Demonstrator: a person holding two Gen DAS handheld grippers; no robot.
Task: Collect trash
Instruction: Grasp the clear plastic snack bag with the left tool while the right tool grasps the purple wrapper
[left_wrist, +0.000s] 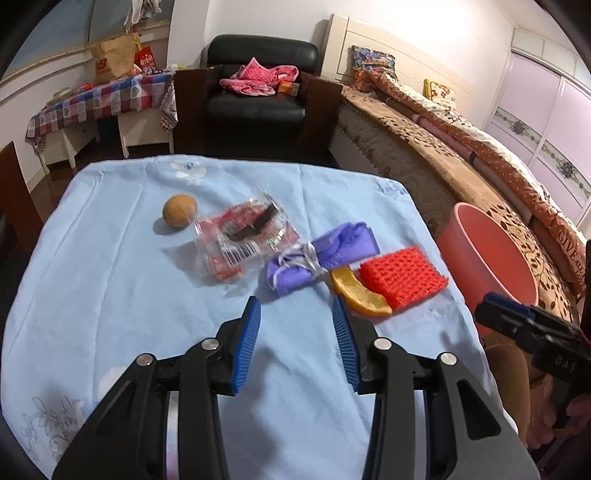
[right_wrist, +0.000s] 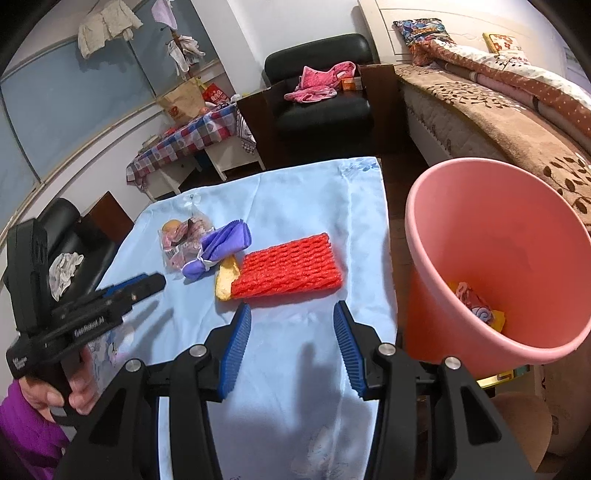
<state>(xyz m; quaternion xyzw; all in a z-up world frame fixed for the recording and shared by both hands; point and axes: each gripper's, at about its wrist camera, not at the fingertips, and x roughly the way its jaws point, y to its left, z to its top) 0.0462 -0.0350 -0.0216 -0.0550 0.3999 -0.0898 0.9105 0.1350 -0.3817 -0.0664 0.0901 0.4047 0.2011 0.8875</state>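
Both the left gripper (left_wrist: 296, 314) and right gripper (right_wrist: 291, 321) hang spread and empty above the worktop (left_wrist: 110, 295). The right one looks best lowered squarely over the red foam net (right_wrist: 288, 271), pinching its near edge, then swung to the pink bin (right_wrist: 461, 192).

Ball (left_wrist: 180, 213), wrapper (left_wrist: 243, 240), cloth roll (left_wrist: 321, 257), peel (left_wrist: 358, 291) and foam net (left_wrist: 402, 281) left-to-right on table (left_wrist: 110, 295), bin (left_wrist: 491, 258) beside right edge.

Bin's (right_wrist: 480, 236) contents partly hidden, perhaps wrappers (right_wrist: 476, 304).
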